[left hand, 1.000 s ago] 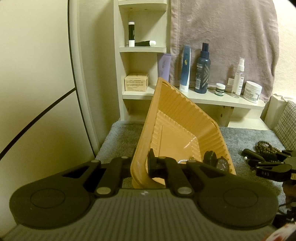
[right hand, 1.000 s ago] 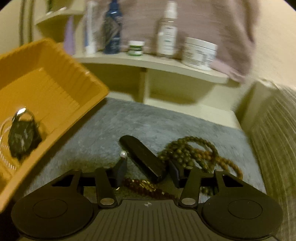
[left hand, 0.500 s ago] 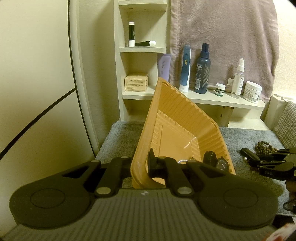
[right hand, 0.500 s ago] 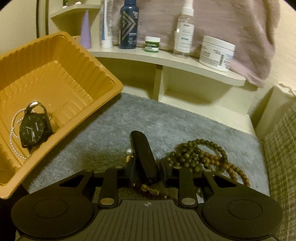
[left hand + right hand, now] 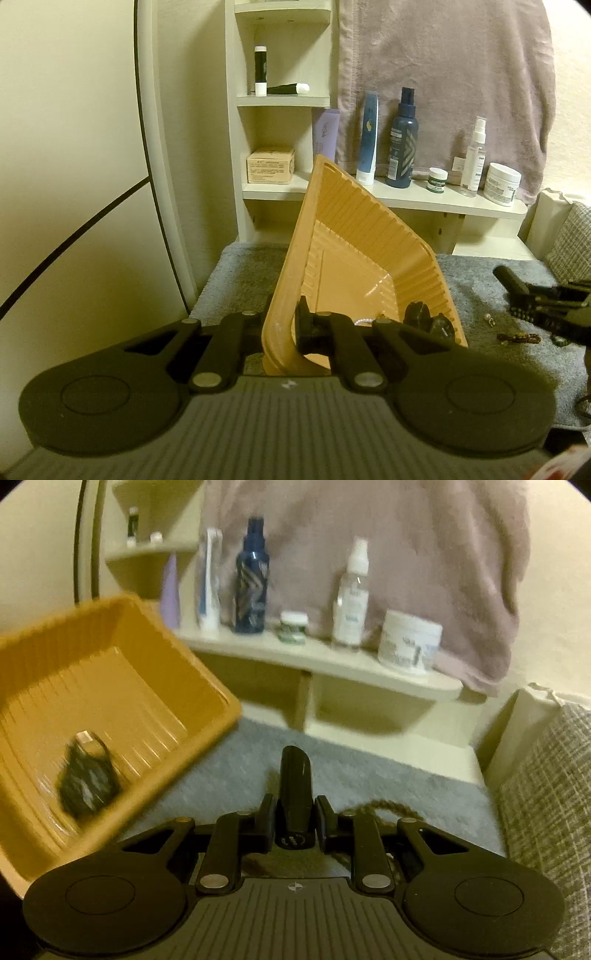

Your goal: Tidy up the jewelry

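My left gripper (image 5: 282, 326) is shut on the rim of an orange ribbed tray (image 5: 354, 243) and holds it tilted. A black watch (image 5: 439, 325) and a pearl strand lie in its low corner; the watch also shows in the right wrist view (image 5: 86, 781), inside the tray (image 5: 110, 679). My right gripper (image 5: 294, 812) is shut on a slim black case (image 5: 294, 775) and holds it above the grey mat (image 5: 229, 775). Brown bead necklaces (image 5: 384, 808) lie on the mat behind the right fingers. A small pearl earring (image 5: 488, 318) and an amber bead bracelet (image 5: 517, 336) lie on the mat.
A cream shelf (image 5: 332, 657) behind the mat carries bottles, a spray (image 5: 351, 602) and a white jar (image 5: 410, 642), with a mauve towel (image 5: 443, 81) hanging above. A checked cushion (image 5: 550, 794) stands at the right. A white wall panel (image 5: 74, 184) is at the left.
My right gripper closed on the black case and lifted it off the mat, swinging left toward the tray. The left gripper and tray stayed put.
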Available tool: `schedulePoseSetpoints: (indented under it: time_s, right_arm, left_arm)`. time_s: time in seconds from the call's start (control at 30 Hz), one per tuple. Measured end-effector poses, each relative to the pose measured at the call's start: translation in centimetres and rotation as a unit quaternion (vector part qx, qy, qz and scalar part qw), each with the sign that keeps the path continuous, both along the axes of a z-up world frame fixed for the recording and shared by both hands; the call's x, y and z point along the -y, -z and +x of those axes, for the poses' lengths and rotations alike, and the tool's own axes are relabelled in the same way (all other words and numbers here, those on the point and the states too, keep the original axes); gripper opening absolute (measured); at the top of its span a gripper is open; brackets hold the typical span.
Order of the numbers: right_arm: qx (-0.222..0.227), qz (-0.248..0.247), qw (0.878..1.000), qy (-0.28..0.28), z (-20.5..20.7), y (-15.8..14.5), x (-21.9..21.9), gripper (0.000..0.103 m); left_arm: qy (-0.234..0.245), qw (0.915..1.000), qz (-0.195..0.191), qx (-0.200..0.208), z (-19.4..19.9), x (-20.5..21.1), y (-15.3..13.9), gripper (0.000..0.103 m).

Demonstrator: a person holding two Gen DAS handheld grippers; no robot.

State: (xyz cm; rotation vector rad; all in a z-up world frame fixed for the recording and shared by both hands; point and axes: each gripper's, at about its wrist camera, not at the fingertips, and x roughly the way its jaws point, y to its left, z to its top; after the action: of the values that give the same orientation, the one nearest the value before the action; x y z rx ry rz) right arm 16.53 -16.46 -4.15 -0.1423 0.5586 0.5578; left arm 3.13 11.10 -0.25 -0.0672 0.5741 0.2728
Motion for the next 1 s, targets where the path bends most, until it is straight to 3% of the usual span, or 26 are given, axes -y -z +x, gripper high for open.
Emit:
schedulePoseSetpoints:
  time_s: [0.13, 0.27, 0.47, 0.67, 0.8, 0.87, 1.0]
  right_arm:
    - [-0.016, 0.055, 0.996, -0.063, -1.1, -2.0, -1.8, 0.022]
    - [-0.053, 0.097, 0.982, -0.153, -2.4, -2.2, -4.0, 0.022]
    - [-0.075, 0.085, 0.969, -0.218, -3.8, -1.1, -6.8, 0.022]
    - [-0.094, 0.09, 0.963, -0.235, -4.3, -0.2, -7.2, 0.022]
    - [-0.102, 0.127, 0.958, -0.236, -4.3, -0.5, -6.1, 0.024]
    - [-0.087, 0.136, 0.962, -0.22, -4.4, -1.0, -5.4, 0.025]
    - [-0.04, 0.124, 0.983, -0.131, -5.2, -1.1, -2.7, 0.029]
  left_arm:
    - [0.0, 1.0, 0.0, 0.0, 0.0, 0.0, 0.0, 0.007]
    - [0.0, 1.0, 0.0, -0.001, 0.0, 0.0, -0.1, 0.007]
    - [0.0, 1.0, -0.001, -0.001, 0.0, -0.1, -0.1, 0.007]
    - [0.0, 1.0, -0.002, 0.0, -0.1, -0.2, 0.0, 0.007]
    - [0.001, 1.0, -0.003, 0.001, 0.0, -0.3, 0.0, 0.007]
    - [0.003, 1.0, -0.002, 0.0, 0.0, -0.3, 0.0, 0.007]
    - [0.006, 1.0, 0.003, 0.001, 0.0, -0.2, 0.0, 0.007]
